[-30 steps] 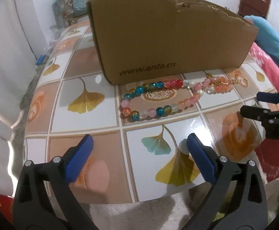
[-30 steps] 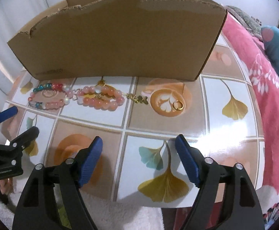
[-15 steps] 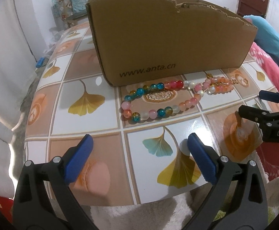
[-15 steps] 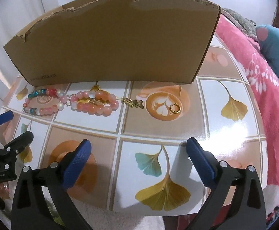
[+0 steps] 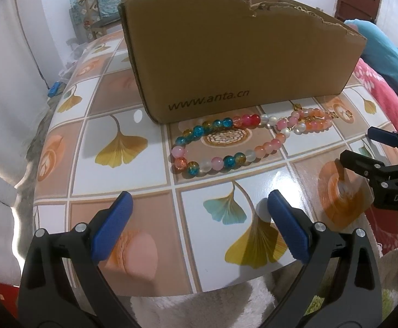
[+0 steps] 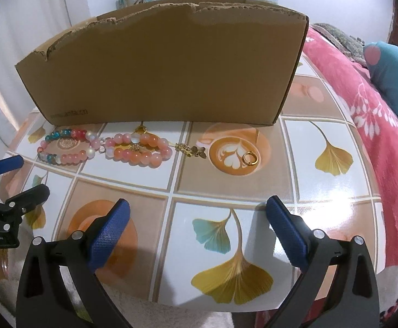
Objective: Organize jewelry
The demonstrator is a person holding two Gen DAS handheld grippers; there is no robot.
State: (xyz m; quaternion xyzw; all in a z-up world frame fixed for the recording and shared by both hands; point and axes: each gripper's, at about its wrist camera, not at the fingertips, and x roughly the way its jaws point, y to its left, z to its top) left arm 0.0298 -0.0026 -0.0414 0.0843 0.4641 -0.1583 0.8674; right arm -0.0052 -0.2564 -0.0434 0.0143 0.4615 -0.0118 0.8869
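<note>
From the left wrist view, the left gripper (image 5: 200,218) is seen angled down over the near edge of the tiled table (image 5: 111,191), its blue-padded fingers (image 5: 111,225) spread wide with nothing between them. The multicoloured bead bracelet (image 5: 218,145) lies ahead of it, just in front of the torn cardboard box (image 5: 239,54), which is printed with a web address. A pink and orange bead bracelet (image 5: 308,121) touches the first one on its right; a gold piece beyond it is too small to be made out. The right gripper (image 5: 362,147) is seen at the right edge, cut off by the frame. The inside of the box is hidden by its near wall.

From the right wrist view, the right gripper (image 6: 197,227) is tilted down over the table (image 6: 321,218), its jaws having just been opening and now held fully apart, empty. Both bracelets (image 6: 70,147) (image 6: 141,150) lie along the box (image 6: 171,68) front, with a gold chain with charms (image 6: 192,150) beside them and a gold ring (image 6: 250,158) farther right, apart. The left gripper (image 6: 15,176) is partly cut off at the left edge.
</note>
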